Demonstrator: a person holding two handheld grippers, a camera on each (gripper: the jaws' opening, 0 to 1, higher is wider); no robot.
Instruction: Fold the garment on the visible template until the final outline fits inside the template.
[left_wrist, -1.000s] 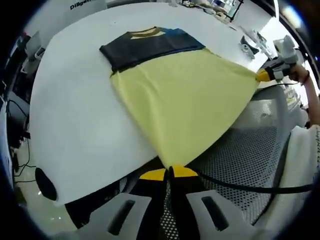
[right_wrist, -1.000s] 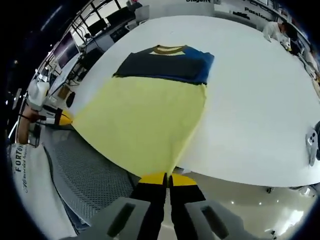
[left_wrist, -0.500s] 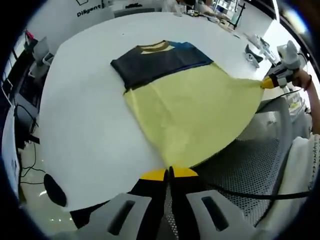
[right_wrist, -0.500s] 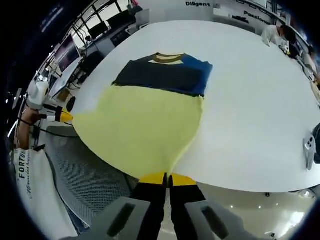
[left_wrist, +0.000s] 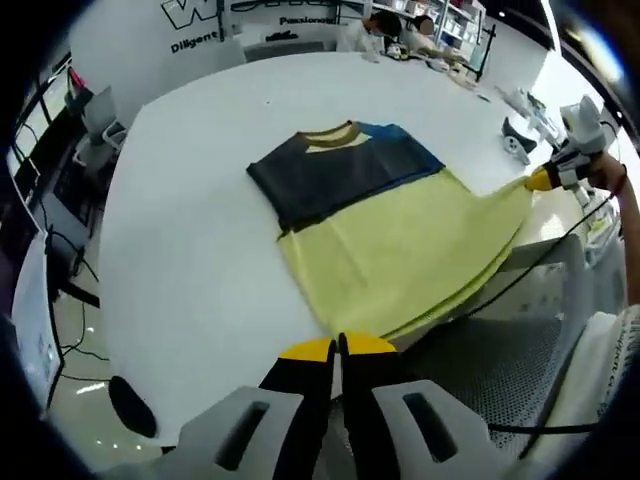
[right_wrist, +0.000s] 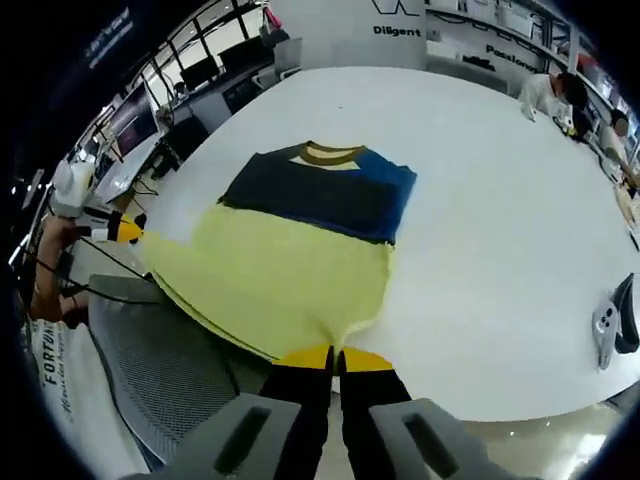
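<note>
A large white table (left_wrist: 190, 250) bears a T-shirt (left_wrist: 385, 240), which lies flat near the table's near edge. The shirt's upper part is dark navy with a brighter blue shoulder and an olive-brown collar; the lower part is pale yellow. In the right gripper view the same white table (right_wrist: 500, 230) and T-shirt (right_wrist: 300, 260) show, with the yellow hem end drawn toward the table's edge and hanging slightly over it, where 2 layers of yellow cloth show stacked at the edge.

A grey mesh chair back (left_wrist: 500, 370) sits below the table edge, with a black cable (left_wrist: 520, 275) crossing it.

The left gripper (left_wrist: 337, 348) has its 2 yellow-tipped jaws pressed together on 1 yellow hem corner of the T-shirt. The right gripper (right_wrist: 332, 358) likewise has its jaws closed on the other hem corner. In the left gripper view the right gripper (left_wrist: 545, 178) shows at the far right, pinching the yellow cloth. A small grey device (right_wrist: 610, 325) lies on the table at the right.
</note>
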